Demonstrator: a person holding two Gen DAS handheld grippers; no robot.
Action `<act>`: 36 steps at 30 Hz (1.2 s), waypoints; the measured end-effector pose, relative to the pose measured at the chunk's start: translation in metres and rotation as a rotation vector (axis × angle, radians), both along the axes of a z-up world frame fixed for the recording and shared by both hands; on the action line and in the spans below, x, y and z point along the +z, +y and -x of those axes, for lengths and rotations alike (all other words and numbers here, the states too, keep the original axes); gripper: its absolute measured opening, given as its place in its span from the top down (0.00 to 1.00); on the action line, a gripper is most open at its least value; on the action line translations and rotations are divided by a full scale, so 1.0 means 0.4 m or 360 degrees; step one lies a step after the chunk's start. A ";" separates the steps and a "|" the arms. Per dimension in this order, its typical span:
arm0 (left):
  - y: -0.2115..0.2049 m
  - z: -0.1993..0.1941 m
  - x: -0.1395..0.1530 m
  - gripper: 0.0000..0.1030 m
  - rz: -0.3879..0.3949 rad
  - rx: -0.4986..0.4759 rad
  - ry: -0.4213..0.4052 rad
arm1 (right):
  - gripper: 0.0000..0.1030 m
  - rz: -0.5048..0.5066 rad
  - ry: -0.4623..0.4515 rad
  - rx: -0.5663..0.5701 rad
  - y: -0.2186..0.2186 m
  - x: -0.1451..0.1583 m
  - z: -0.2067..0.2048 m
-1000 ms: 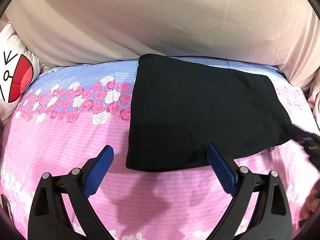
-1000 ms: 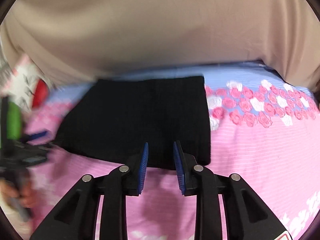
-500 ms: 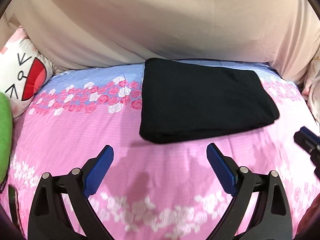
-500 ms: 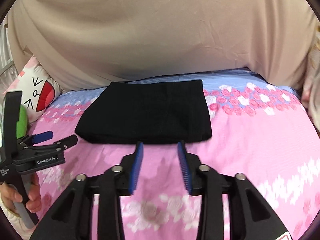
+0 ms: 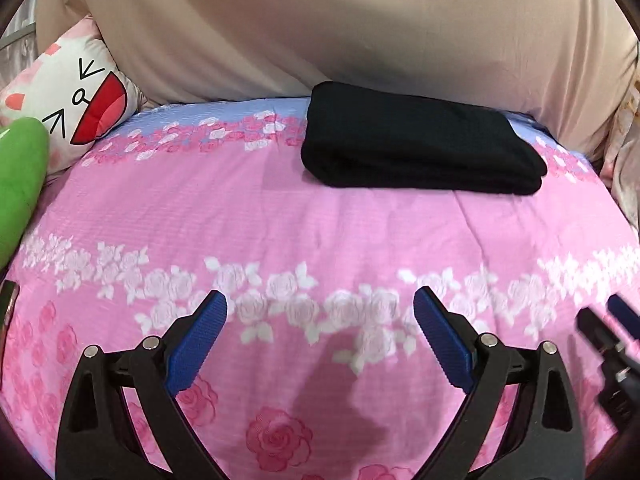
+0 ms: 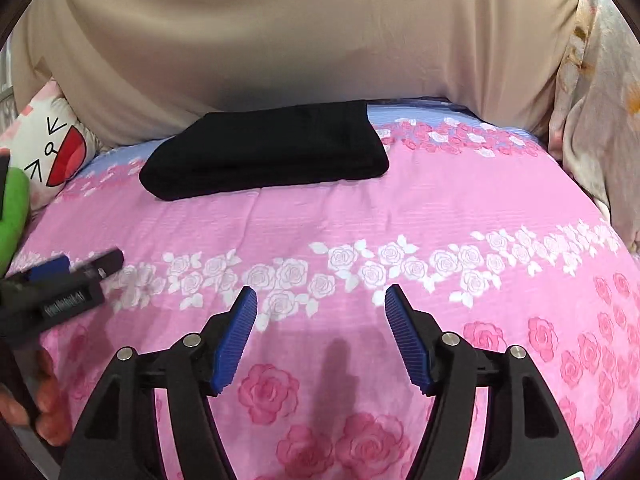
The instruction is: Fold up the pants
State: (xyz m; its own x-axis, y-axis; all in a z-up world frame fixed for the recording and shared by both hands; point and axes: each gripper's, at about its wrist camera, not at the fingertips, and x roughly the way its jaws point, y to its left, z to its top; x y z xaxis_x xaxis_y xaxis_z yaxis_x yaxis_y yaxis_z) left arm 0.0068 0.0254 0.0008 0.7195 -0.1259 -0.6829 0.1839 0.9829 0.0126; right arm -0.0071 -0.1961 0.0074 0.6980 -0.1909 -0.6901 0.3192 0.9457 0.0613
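**Both grippers back off a finished fold**

Jaws on both tools stand wide and hold nothing. The left gripper hovers over the near part of the bedspread, and the right gripper does the same beside it, each well apart from the cloth.

A second ago the right gripper's jaws were narrow and right at the near edge of the pants; now they are spread, and both tools have pulled back toward the near edge of the bed. The pants sit further off in both views than they did. My reading is that the last fold has been let go and the task is essentially done.

The pants lie as a flat black rectangle with several layers showing at the near edge, at the far edge of the bedspread against the beige drape, a little right of the middle in the left view.

Count: one pair of pants, two grippers, one cartoon-face pillow at the far left corner, one green cushion beside it.
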 end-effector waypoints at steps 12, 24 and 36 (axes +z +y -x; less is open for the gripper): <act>0.005 0.015 0.000 0.10 0.0046 0.0006 -0.0052 | 0.22 0.0145 0.0020 -0.0059 0.018 0.004 -0.002; 0.002 0.027 0.014 0.10 0.0039 -0.0002 -0.0104 | 0.22 0.0129 0.0039 -0.0051 0.030 -0.002 -0.023; -0.018 0.042 0.023 0.10 -0.0009 -0.0048 -0.0157 | 0.22 0.0120 0.0051 -0.0060 0.034 -0.005 -0.026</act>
